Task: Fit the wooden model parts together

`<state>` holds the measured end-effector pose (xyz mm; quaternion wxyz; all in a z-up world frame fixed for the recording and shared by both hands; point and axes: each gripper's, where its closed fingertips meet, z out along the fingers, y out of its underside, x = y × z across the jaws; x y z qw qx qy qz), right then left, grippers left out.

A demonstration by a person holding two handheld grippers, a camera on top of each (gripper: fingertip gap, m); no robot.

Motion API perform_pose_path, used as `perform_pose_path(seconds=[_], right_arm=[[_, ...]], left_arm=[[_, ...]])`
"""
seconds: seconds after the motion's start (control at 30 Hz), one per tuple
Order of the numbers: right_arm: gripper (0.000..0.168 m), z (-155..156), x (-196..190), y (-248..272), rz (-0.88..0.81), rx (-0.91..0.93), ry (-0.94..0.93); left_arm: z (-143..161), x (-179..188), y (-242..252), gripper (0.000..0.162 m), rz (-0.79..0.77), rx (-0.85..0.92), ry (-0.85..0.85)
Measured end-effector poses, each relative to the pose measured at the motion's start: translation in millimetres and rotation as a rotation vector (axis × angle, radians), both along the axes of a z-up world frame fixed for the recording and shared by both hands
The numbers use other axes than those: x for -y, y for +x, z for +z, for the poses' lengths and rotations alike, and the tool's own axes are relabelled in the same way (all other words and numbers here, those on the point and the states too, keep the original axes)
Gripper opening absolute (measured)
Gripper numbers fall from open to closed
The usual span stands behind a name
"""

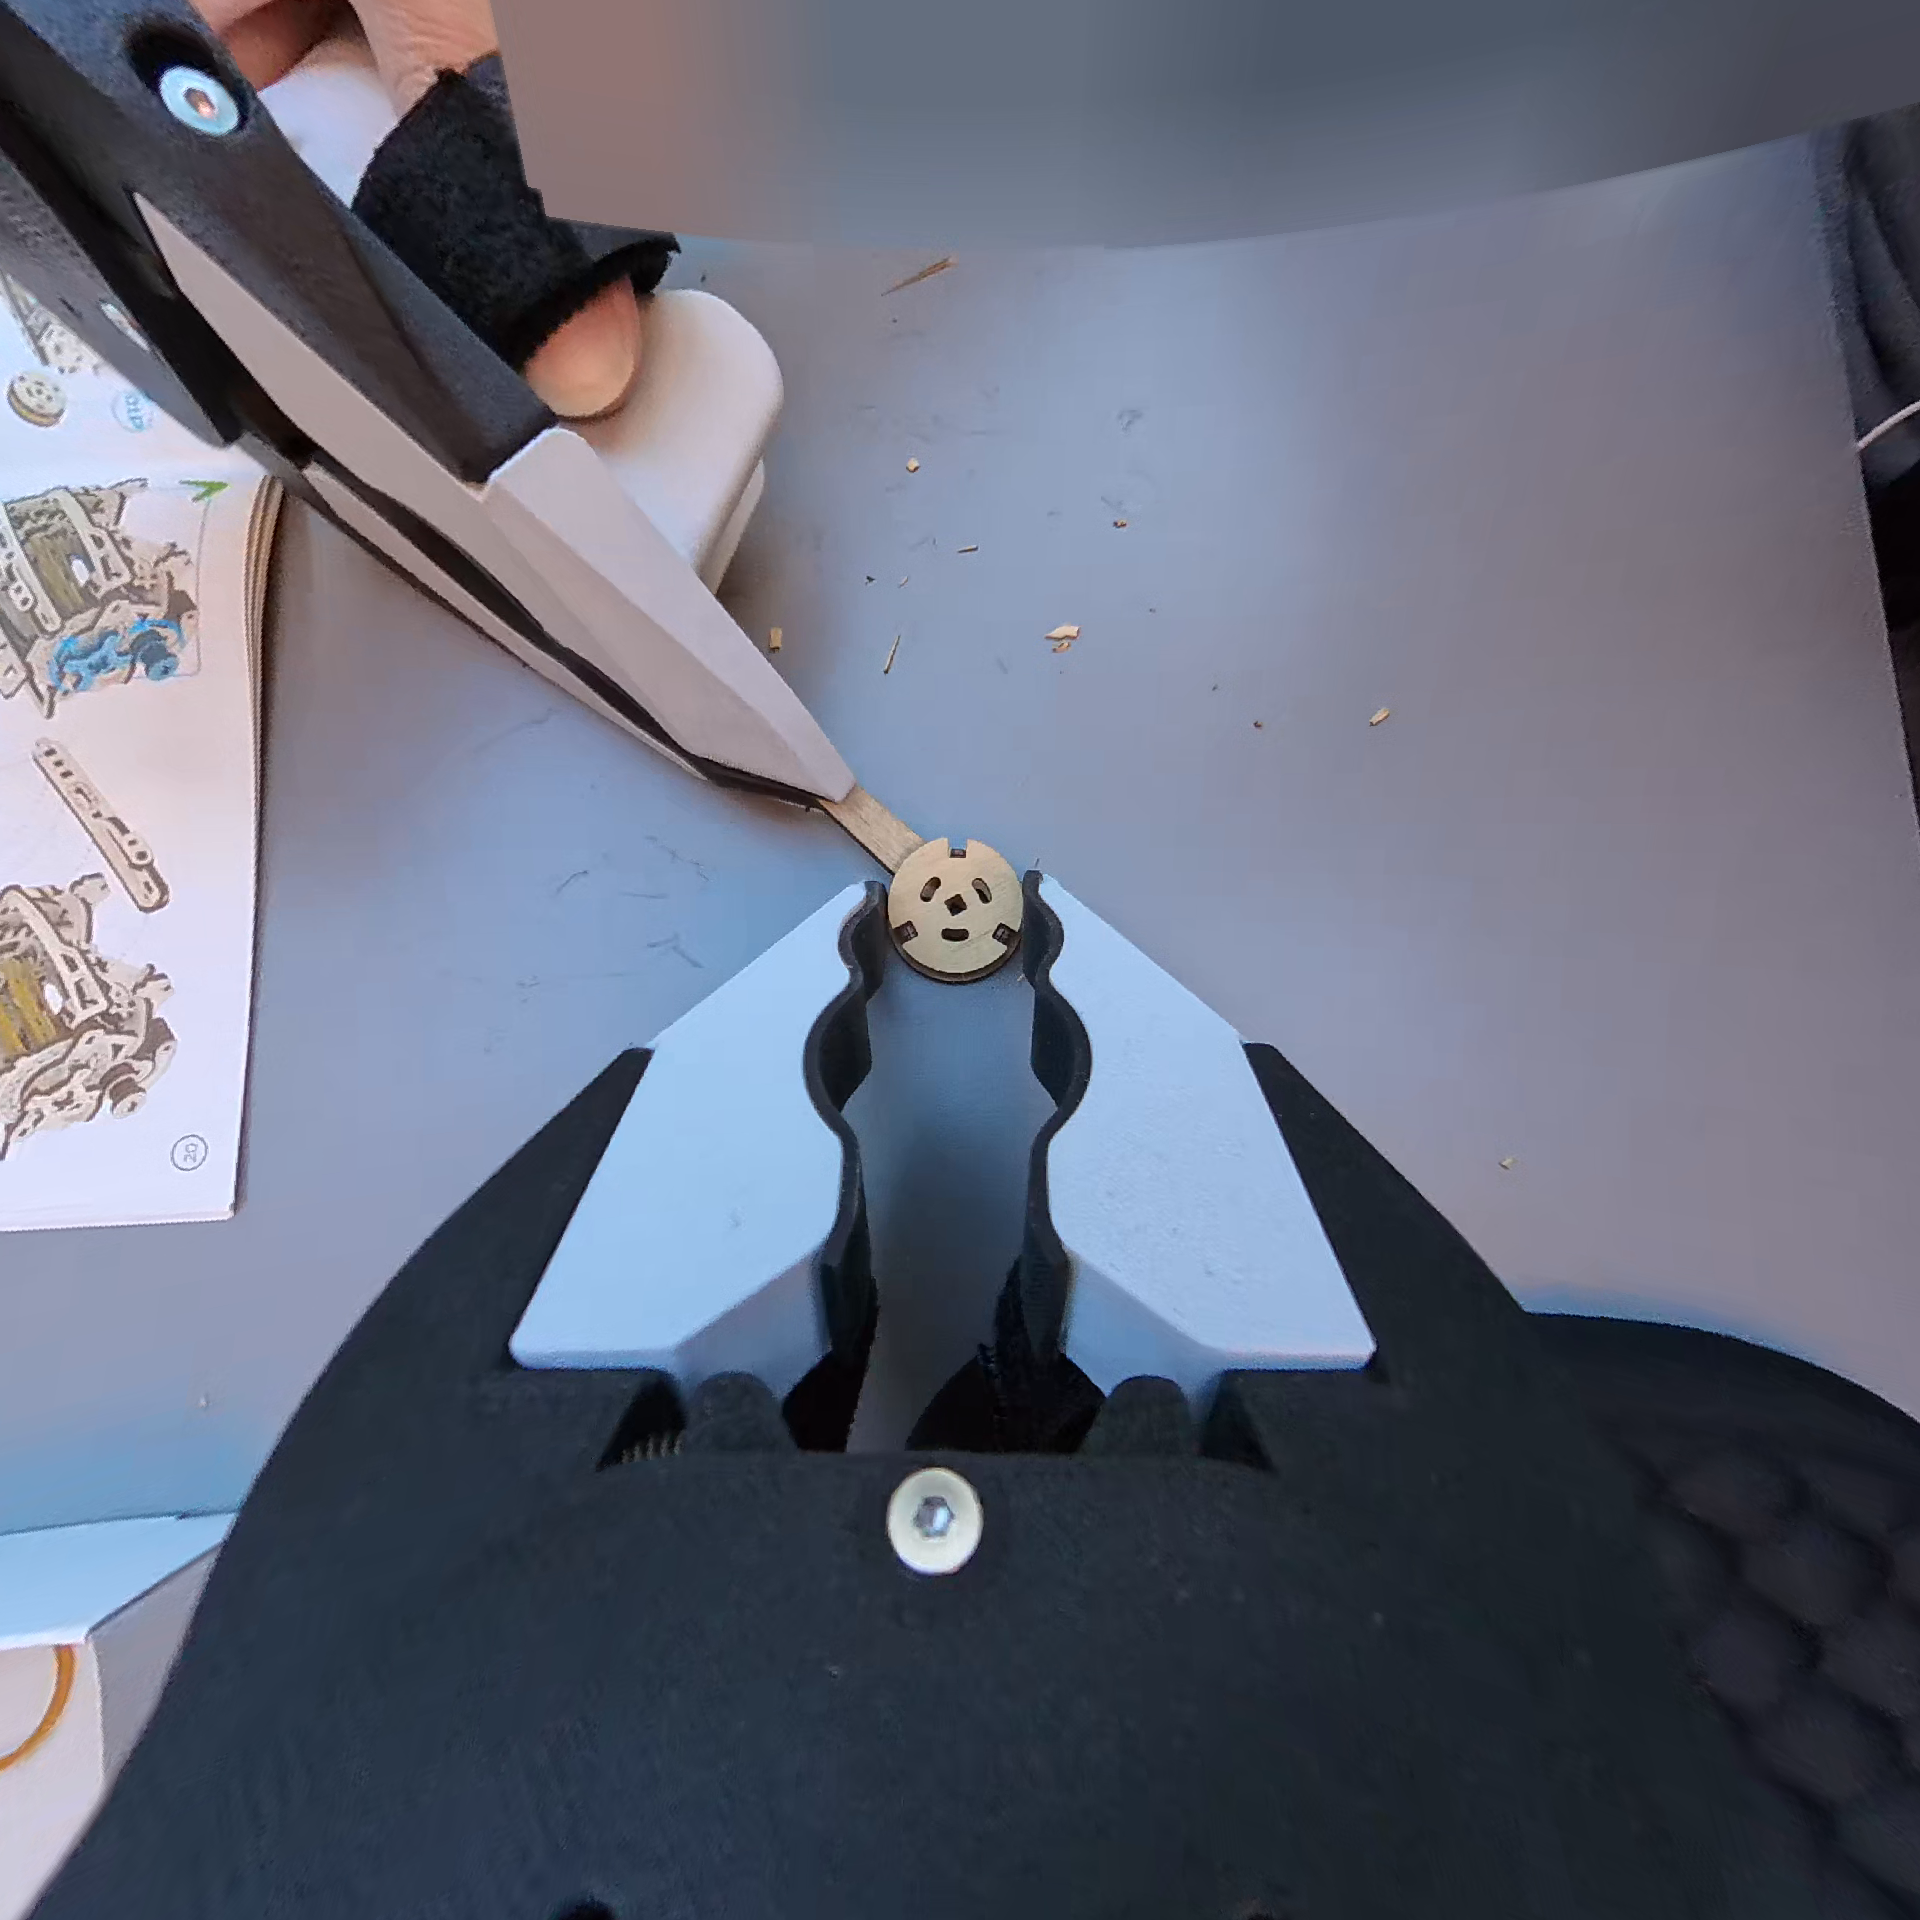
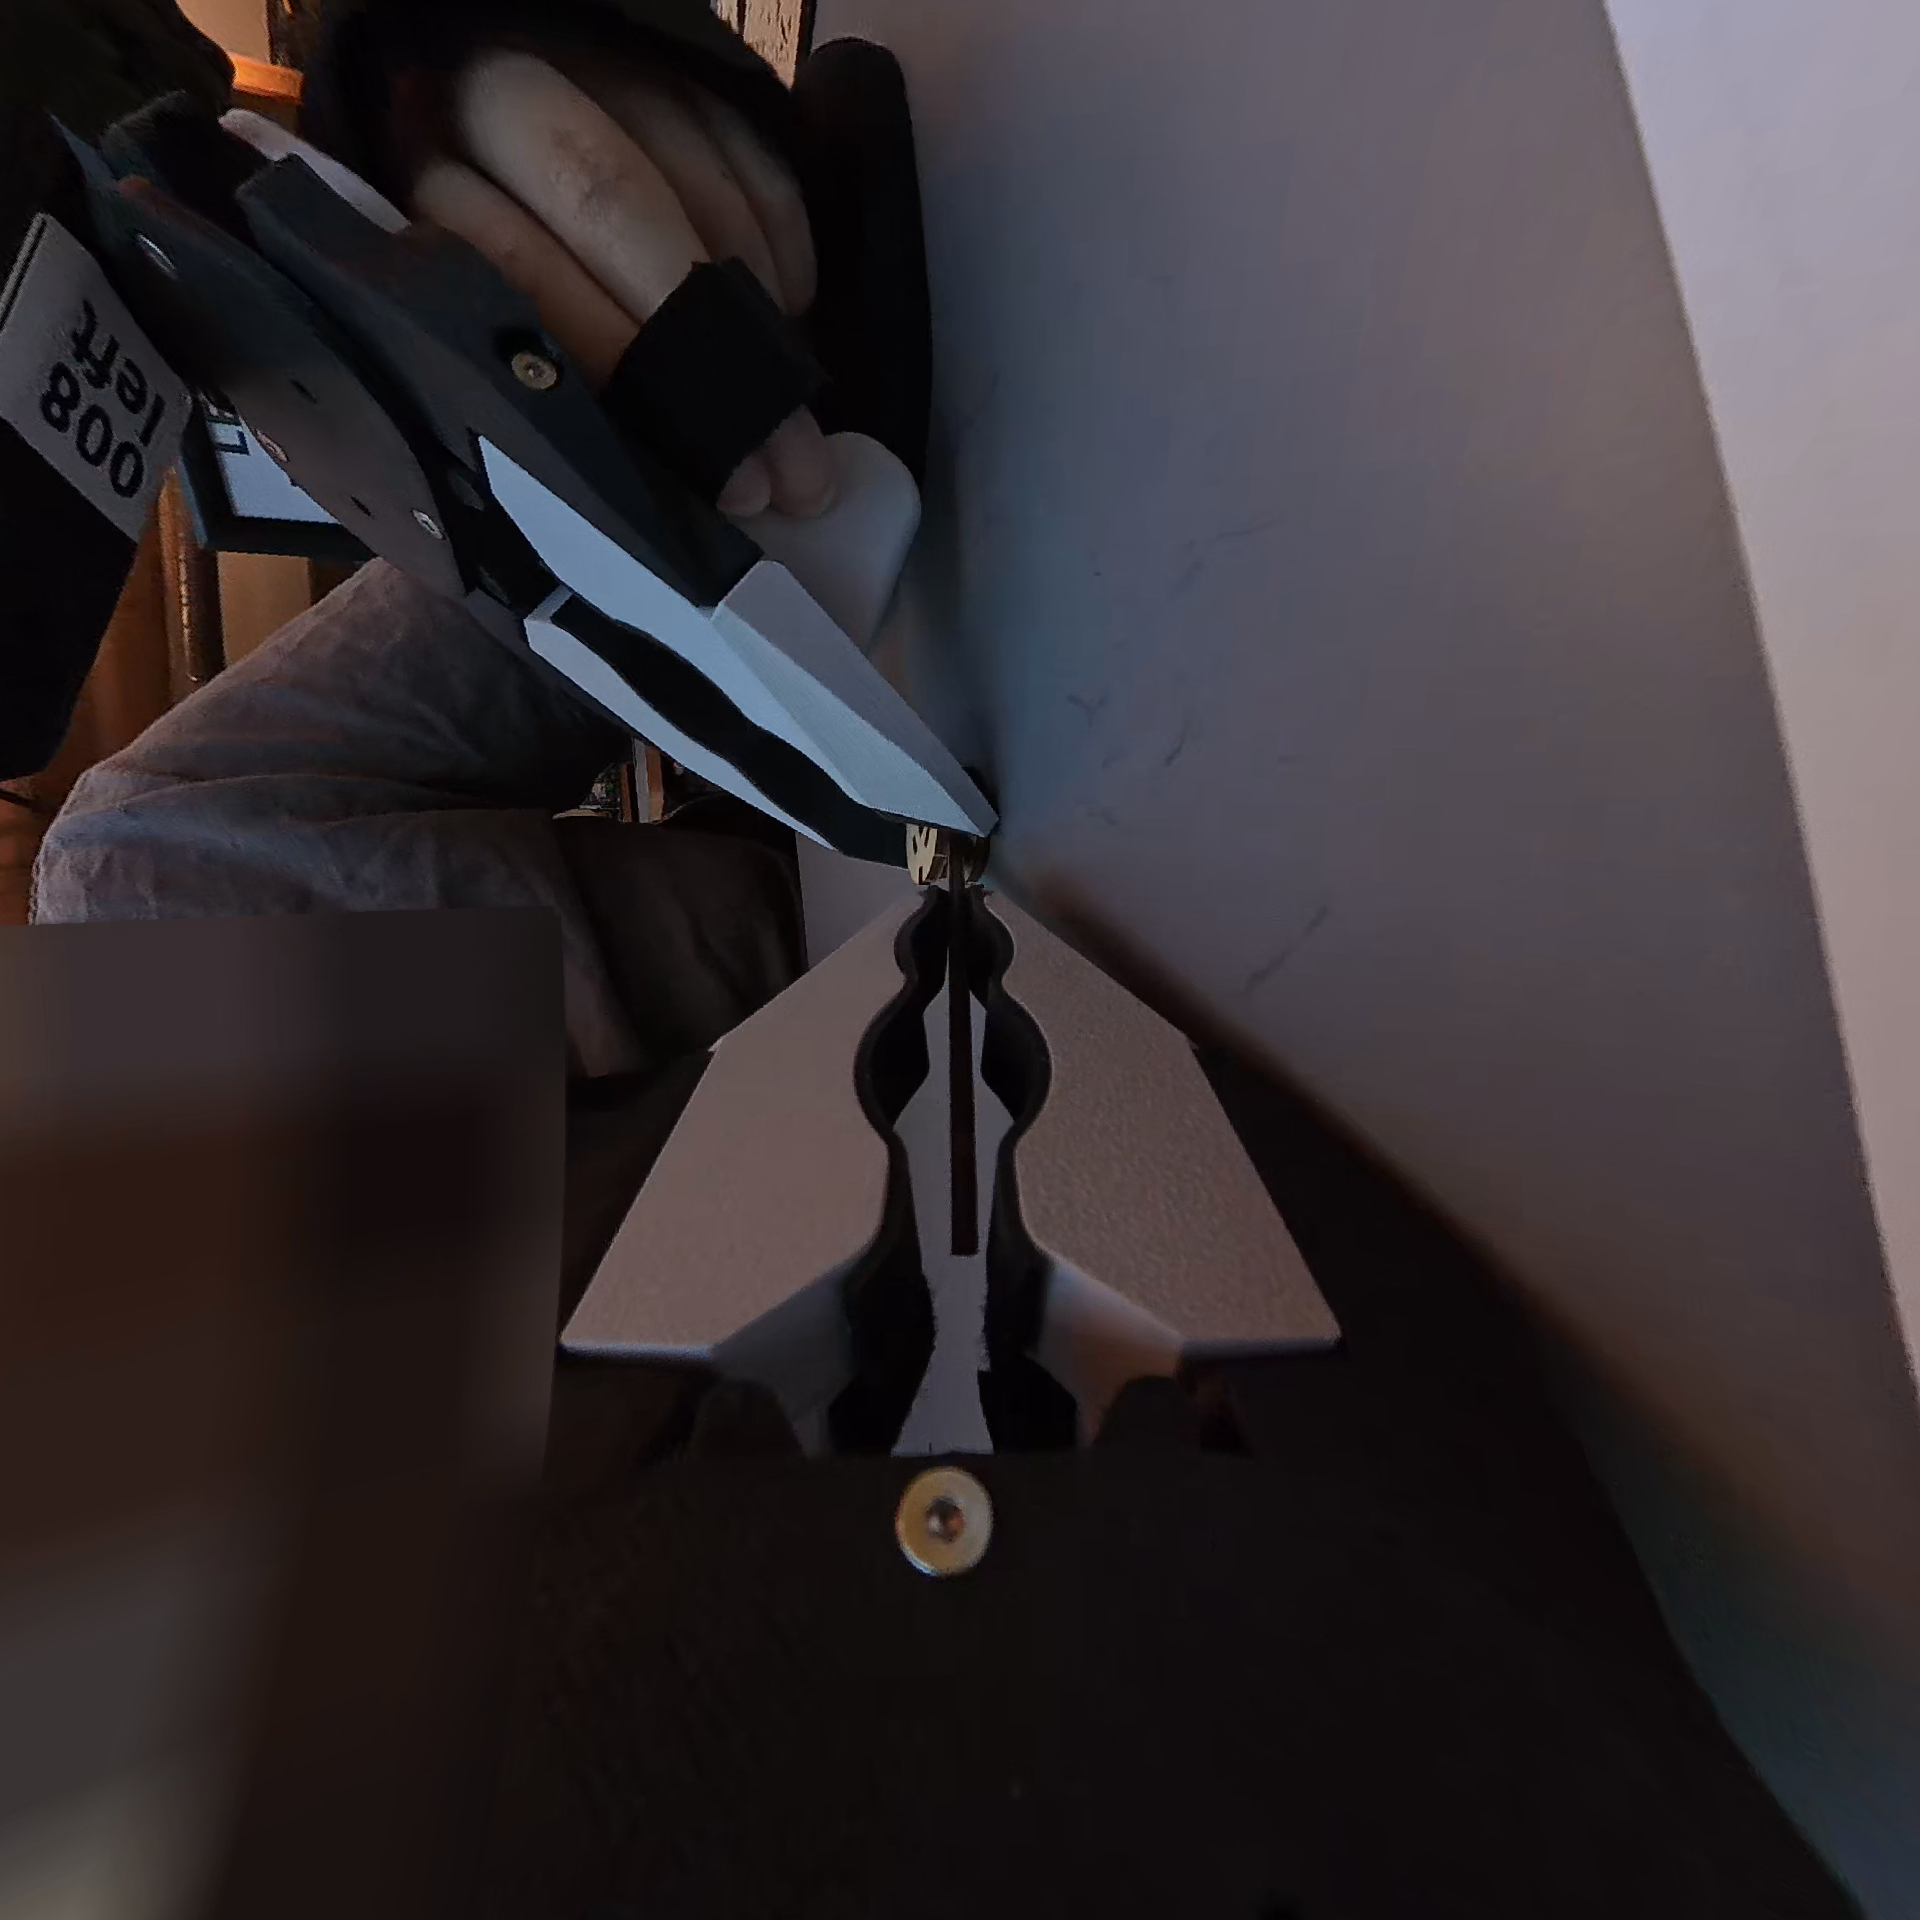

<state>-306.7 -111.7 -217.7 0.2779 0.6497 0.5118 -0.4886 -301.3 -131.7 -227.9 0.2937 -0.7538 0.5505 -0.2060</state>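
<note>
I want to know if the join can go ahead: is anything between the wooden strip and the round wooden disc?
Nothing visible. The wooden strip in the right gripper already meets the rim of the disc, which the left gripper holds just above the grey table.

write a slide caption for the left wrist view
Left claw grips a wooden disc while right claw presents a strip.

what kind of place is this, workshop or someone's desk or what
Most likely a hobby or craft desk set up for building a wooden model kit. A plain grey table carries an open instruction booklet with pictures of the model, and wood splinters lie scattered around the round wooden disc being worked on.
</note>
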Motion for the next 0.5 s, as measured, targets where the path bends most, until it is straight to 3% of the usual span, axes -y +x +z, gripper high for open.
perform_pose_path(seconds=[0.5], right_arm=[[0.001,0.7,0.4,1.7,-0.012,-0.028,0.045]], left_arm=[[4.1,-1.2,1.8,0.023,0.093,0.011,0.048]])
